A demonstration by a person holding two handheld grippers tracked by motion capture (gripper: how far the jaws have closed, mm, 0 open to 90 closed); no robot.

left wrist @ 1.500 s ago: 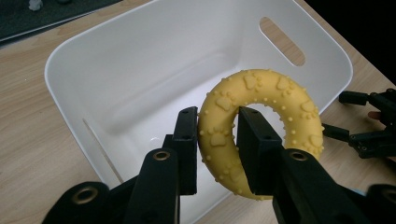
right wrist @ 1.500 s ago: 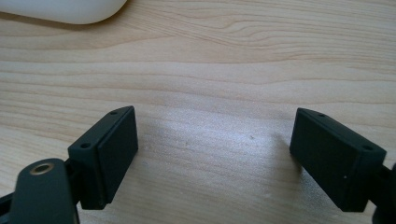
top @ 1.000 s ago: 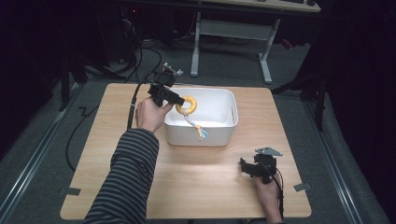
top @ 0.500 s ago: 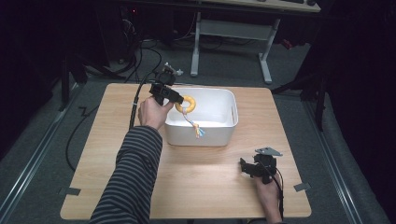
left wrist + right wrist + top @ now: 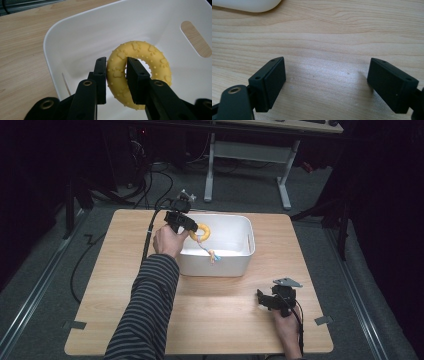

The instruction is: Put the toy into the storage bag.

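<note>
A yellow rubber ring toy (image 5: 140, 72) with paw prints hangs inside the white tub (image 5: 82, 37), and my left gripper (image 5: 116, 80) is shut on its near side. From above, the yellow ring (image 5: 202, 231) sits over the left end of the tub (image 5: 235, 262), held by the left gripper (image 5: 192, 231), with a short rope ending in coloured tassels (image 5: 214, 257) dangling from it. Low over the bare wood near the table's front right corner, my right gripper (image 5: 327, 85) stands open with nothing between its jaws; the high view has the right gripper (image 5: 262, 299) there too.
The tub stands mid-table on a light wooden table (image 5: 115, 285). A handle slot (image 5: 196, 38) opens in the tub's far wall. Cables (image 5: 150, 227) trail from the left gripper off the table's back left. Metal desk legs (image 5: 282, 180) stand behind the table.
The left hand has sunk a little with the ring, carrying it lower into the tub's left end. The right hand has stayed put.
</note>
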